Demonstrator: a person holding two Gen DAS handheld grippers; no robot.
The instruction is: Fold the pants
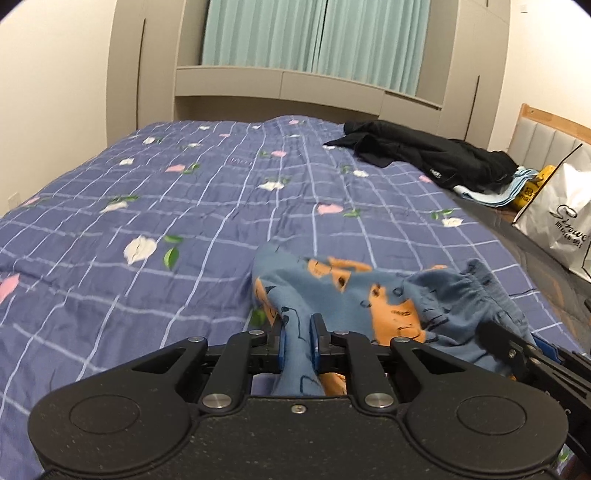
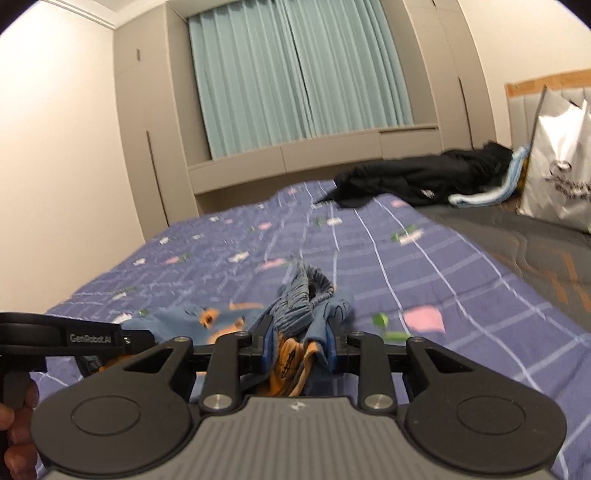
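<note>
Closest to the left wrist camera, the left gripper [image 1: 298, 334] has its jaws drawn nearly together, pinching a narrow twist of the pants [image 1: 354, 291]; the blue fabric runs between the two blue pads and back under the gripper body. Beyond the jaws the rest of the garment, blue with orange patches, spreads out crumpled on the bed [image 1: 110, 229], and its gathered waistband lies to the right. At the right edge of that view part of the right gripper [image 1: 517, 347] reaches into the same cloth.

From the right wrist camera, the right gripper [image 2: 300, 345] has its jaws parted somewhat wider and closed on a thick bunch of the pants [image 2: 306, 295]: orange and blue folds fill the gap between the pads, and the ribbed waistband bulges up just ahead of the fingertips. To the left in this view the left gripper [image 2: 92, 338] appears side-on, with a person's hand [image 2: 14, 424] around its handle at the lower left corner. This picture is blurred, so finer detail of the fabric cannot be made out.

Farther off, the purple checked quilt with pink and white flowers covers most of the bed. Near its far right side lies a heap of black clothing [image 1: 424, 151], with a light blue cloth [image 1: 491, 192] beside it and a white bag [image 1: 557, 210] standing at the edge. Pale green curtains [image 1: 314, 33] hang behind, framed by grey cabinets [image 1: 155, 59].
</note>
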